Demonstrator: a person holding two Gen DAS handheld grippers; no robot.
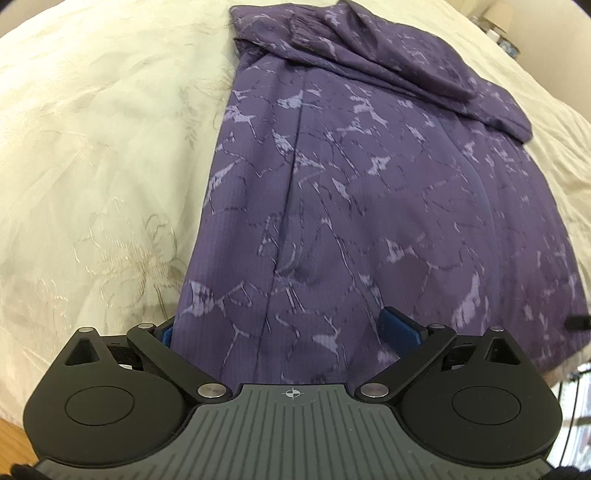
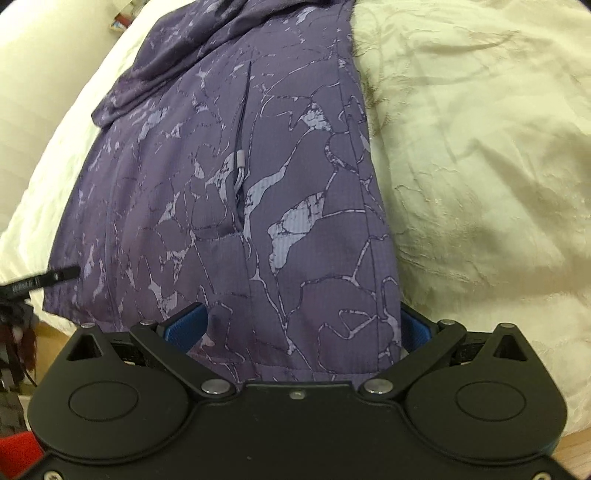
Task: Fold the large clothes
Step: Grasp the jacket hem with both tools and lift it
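Note:
A purple jacket (image 1: 369, 184) with a pale marbled print lies lengthwise on a cream bedspread (image 1: 92, 147), its sleeves folded across the far end. My left gripper (image 1: 282, 330) is open at the jacket's near left hem, and the fabric fills the gap between its blue pads (image 1: 400, 328). In the right wrist view the jacket (image 2: 236, 184) shows a zipped pocket with a grey pull (image 2: 241, 162). My right gripper (image 2: 301, 326) is open at the near right hem, its blue pads (image 2: 188, 325) on either side of the cloth. Each gripper's dark tip shows at the edge of the other's view.
The cream bedspread (image 2: 480, 166) spreads wide on both sides of the jacket. Wooden floor (image 1: 14, 439) shows past the bed's near edge. Small containers (image 1: 498, 26) stand beyond the far right corner, and dark clutter (image 2: 14, 332) lies low on the left.

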